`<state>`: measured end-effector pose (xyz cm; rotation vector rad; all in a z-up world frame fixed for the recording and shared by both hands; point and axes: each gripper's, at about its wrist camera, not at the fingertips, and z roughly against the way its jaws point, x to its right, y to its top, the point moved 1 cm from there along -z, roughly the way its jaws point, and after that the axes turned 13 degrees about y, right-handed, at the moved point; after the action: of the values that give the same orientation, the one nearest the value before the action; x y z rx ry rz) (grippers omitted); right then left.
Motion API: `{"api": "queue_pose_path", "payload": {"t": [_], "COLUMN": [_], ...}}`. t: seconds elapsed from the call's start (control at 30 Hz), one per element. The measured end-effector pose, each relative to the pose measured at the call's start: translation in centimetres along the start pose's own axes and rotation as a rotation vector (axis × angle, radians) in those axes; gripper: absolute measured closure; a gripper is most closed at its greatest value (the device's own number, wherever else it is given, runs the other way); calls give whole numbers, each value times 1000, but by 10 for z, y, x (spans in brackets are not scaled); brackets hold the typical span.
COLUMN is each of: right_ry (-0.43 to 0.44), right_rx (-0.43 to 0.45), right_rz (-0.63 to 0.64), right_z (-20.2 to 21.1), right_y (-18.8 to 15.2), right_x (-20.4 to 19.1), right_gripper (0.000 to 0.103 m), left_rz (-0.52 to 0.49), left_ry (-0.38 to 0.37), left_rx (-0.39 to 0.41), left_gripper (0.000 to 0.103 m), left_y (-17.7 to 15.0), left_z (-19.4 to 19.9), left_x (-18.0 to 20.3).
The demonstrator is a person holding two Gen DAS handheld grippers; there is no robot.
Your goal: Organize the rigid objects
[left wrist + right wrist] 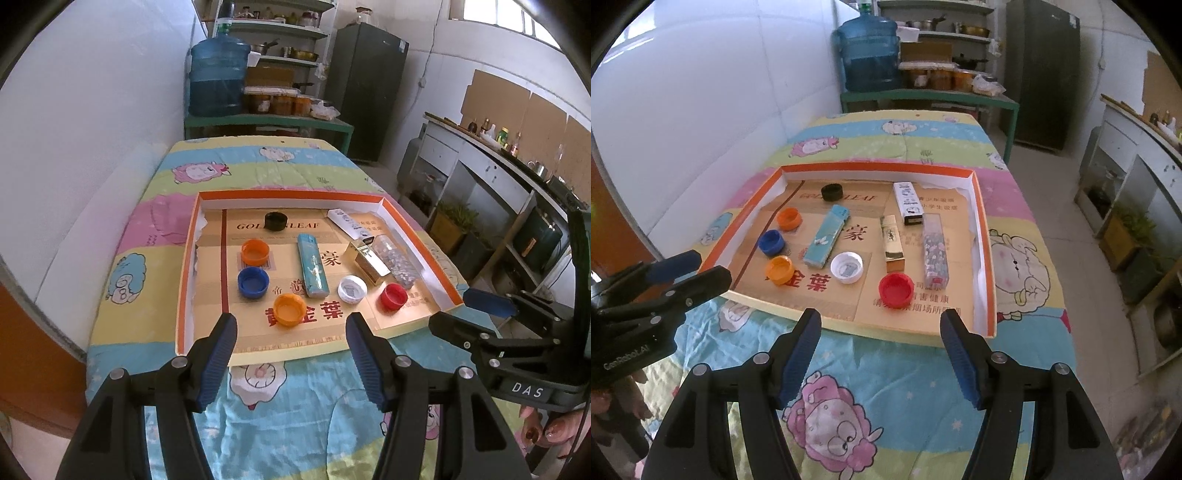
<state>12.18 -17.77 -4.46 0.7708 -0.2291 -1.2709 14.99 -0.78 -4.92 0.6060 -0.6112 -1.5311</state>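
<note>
From the left wrist view, the left tool [291,328] hangs wide apart and holds nothing, just near the front edge of the shallow orange-rimmed cardboard tray [417,229] on the cartoon-print quilt [207,173]. The round orange plastic cap [289,309] sits closest. A good grab would likely come straight down over it, one finger on each side.

From the right wrist view, the right tool [881,328] is also wide apart and empty. The round red plastic cap [896,288] lies closest to it, inside the tray.
</note>
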Motion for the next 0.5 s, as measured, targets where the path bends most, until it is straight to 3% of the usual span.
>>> {"api": "queue_pose_path", "payload": {"t": [0.5], "right_ry": [-10], "right_rx": [43], "right_rz": [22], "right_z": [28], "right_y": [-12], "right_x": [-20], "right_gripper": [34], "left_rz": [11], "left_ry": [10], "left_rx": [47], "left_gripper": [42], "left_y": [-14], "left_z": [40], "left_x": [-1]}}
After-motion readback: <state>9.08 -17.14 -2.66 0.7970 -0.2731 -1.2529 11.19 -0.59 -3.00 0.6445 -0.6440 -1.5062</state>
